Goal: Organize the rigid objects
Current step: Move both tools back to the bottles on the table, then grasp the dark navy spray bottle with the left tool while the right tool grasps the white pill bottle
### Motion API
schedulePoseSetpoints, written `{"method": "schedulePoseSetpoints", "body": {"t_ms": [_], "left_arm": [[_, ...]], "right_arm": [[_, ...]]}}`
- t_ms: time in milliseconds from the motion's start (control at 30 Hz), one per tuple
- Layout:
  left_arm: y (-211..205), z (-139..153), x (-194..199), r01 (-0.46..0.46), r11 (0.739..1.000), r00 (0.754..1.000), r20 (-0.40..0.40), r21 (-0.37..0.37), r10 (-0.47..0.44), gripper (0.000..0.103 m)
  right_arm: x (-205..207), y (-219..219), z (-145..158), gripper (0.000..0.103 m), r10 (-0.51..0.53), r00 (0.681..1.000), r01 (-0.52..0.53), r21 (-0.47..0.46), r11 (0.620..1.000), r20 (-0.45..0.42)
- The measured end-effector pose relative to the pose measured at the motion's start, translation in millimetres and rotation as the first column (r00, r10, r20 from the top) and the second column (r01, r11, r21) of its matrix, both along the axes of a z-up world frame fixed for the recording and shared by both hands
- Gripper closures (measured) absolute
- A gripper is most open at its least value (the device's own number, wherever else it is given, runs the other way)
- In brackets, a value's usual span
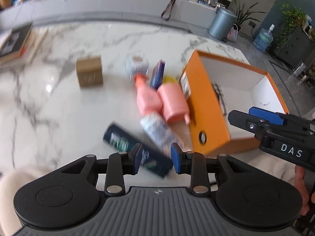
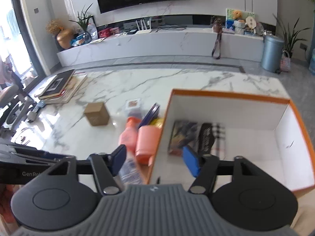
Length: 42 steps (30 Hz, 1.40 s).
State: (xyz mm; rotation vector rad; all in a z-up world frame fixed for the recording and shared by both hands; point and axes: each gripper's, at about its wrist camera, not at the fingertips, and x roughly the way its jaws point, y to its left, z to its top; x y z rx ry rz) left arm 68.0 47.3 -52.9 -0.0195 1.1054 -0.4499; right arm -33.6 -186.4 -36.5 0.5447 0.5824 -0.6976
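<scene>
My left gripper (image 1: 156, 158) hovers open over a dark blue carton (image 1: 122, 139) lying flat on the marble table; its pads do not press on it. Beyond lie a white-and-blue tube (image 1: 159, 131), a pink bottle (image 1: 147, 100) with an orange cap and a pink cylinder (image 1: 173, 104), all against the orange box (image 1: 208, 114). My right gripper (image 2: 154, 160) is open and empty, straddling the left wall of the orange box (image 2: 232, 94). A printed packet (image 2: 183, 135) and a dark checked item (image 2: 210, 137) lie inside.
A brown carton (image 1: 89, 74), a clear tub (image 1: 137, 63), a purple flat box (image 1: 158, 74) and a yellow thing (image 1: 169, 78) sit further back. Stacked books (image 2: 57, 86) and a remote (image 2: 38, 106) occupy the table's far left. A grey bin (image 2: 272, 53) stands on the floor.
</scene>
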Motion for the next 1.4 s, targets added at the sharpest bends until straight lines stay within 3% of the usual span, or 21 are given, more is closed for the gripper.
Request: {"method": "schedulePoseSetpoints", "body": {"t_ms": [133,333,467,633,933,1100,1333,1400], "left_arm": [[15,-16,-1,-0.043,0.999,0.997,-0.067,-0.027,0.041,0.067],[27,-29,4,-0.074,0.996,0.994,-0.088,-0.046,0.070,0.067],[32,-41,17,-0.118,0.990,0.985,-0.131,-0.074,0.108,0.067],[43,-64,40,-0.246,0.961,0.951,-0.223,-0.124,0.214,0.067],[44,-88,60,-0.260,0.962,0.936,-0.269,-0.088,0.228,0.064],[42,-96,72,-0.254,0.961,0.931,-0.297,-0.112,0.212,0.052],[34,-101,82,-0.216,0.967,0.934,-0.318,-0.133,0.165,0.053],[33,-101,85,-0.203,0.969,0.937,-0.314,-0.143,0.150,0.057]], "right_arm": [[10,20,-7,0.052,0.052,0.999,-0.052,0.006,0.999,-0.018],[44,43,-17,0.070,0.165,0.982,-0.168,-0.021,0.986,-0.093],[66,49,-25,0.071,0.194,0.970,-0.199,-0.020,0.980,-0.145],[92,47,-41,0.072,0.193,0.950,-0.205,-0.022,0.979,-0.245],[117,29,-51,0.072,0.166,0.938,-0.177,-0.009,0.984,-0.305],[133,23,-59,0.072,0.181,0.924,-0.192,0.000,0.981,-0.338],[144,18,-74,0.072,0.185,0.890,-0.195,0.018,0.981,-0.418],[145,15,-78,0.071,0.189,0.884,-0.195,0.031,0.980,-0.429]]}}
